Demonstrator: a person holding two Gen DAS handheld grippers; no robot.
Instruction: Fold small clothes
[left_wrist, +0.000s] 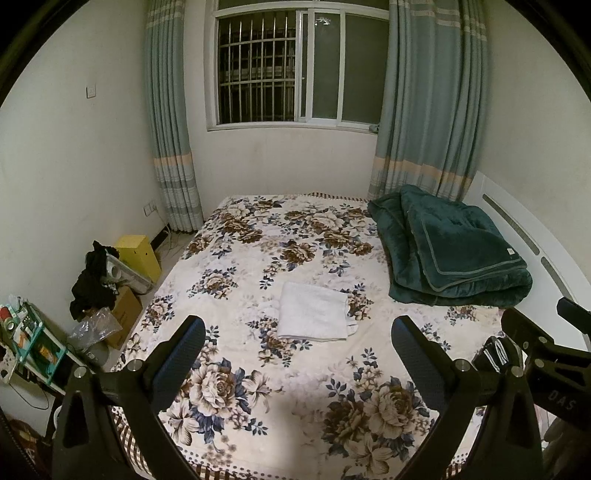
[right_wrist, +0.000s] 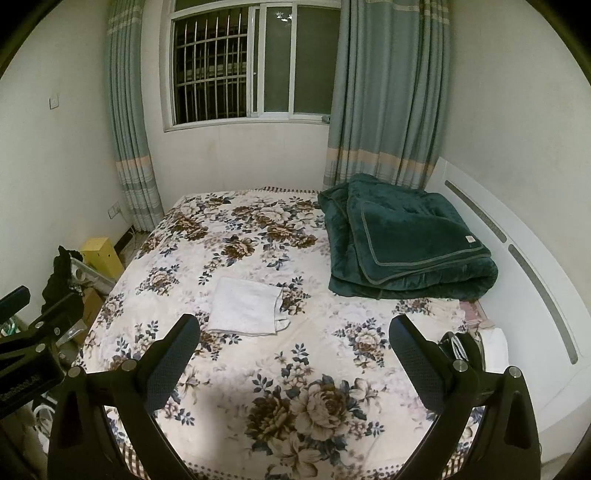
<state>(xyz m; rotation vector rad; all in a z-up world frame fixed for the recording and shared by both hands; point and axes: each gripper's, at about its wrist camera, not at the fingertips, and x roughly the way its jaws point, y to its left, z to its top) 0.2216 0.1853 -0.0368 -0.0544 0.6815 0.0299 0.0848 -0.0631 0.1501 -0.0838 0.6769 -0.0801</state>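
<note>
A small white cloth (left_wrist: 314, 312) lies folded flat in the middle of the floral bedspread (left_wrist: 258, 387); it also shows in the right wrist view (right_wrist: 245, 306). My left gripper (left_wrist: 297, 336) is open and empty, held above the near part of the bed, short of the cloth. My right gripper (right_wrist: 293, 332) is open and empty too, beside the left one, with the cloth ahead and to its left. A dark item with white stripes (right_wrist: 458, 345) lies at the bed's right edge near the right finger.
A folded dark green blanket (left_wrist: 450, 251) sits on the far right of the bed by the white headboard (left_wrist: 524, 236). Boxes, black clothes (left_wrist: 92, 280) and a cluttered shelf (left_wrist: 29, 343) stand on the floor at the left. Window and curtains are behind.
</note>
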